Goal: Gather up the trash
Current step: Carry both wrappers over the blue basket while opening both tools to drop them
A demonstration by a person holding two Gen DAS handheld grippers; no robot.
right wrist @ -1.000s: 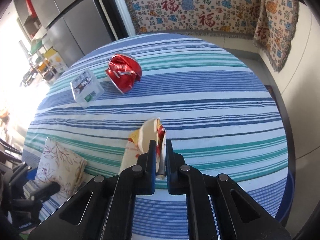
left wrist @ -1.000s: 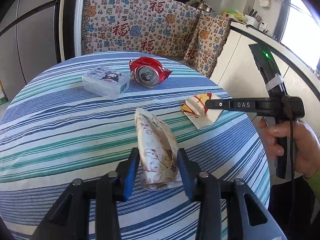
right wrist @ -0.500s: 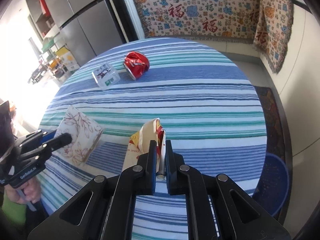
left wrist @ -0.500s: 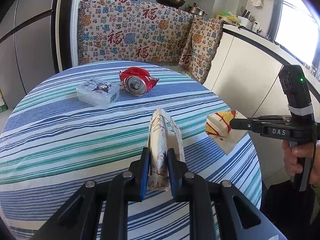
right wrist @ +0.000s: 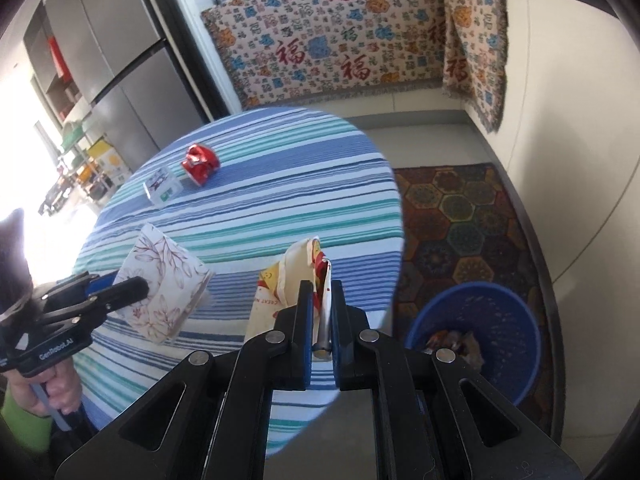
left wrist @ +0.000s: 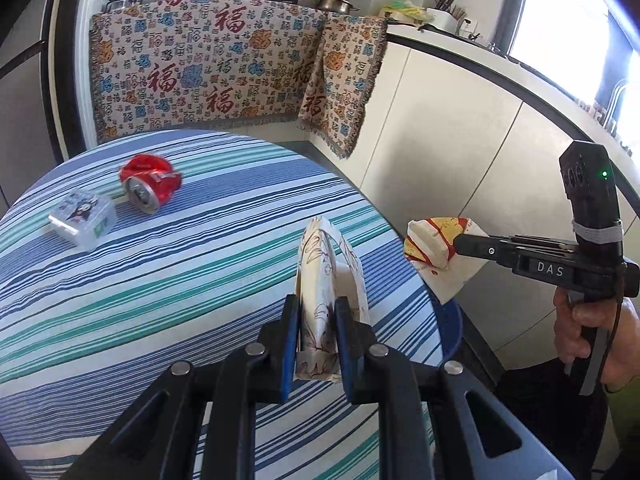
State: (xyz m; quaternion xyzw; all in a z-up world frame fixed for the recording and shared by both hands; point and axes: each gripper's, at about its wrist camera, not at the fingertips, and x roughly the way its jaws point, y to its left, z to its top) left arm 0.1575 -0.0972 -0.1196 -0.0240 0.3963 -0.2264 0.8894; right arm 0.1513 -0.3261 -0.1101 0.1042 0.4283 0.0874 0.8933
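Floral paper packet [left wrist: 320, 300] now pinched and lifted clear of striped table [left wrist: 160, 300] at centre frame by clamped left gripper [left wrist: 316, 344], yellow-red wrapper [right wrist: 296, 280] carried off the edge by clenched right gripper [right wrist: 320, 344], nearing blue bin [right wrist: 516, 320] at lower right, likely for dropping.

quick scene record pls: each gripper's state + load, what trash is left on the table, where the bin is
left gripper: shut on floral pack, lifted off table
right gripper: shut on yellow wrapper, lifted off table
left on table: crushed red can, clear box
bin: blue, on the floor beside the table, some trash inside
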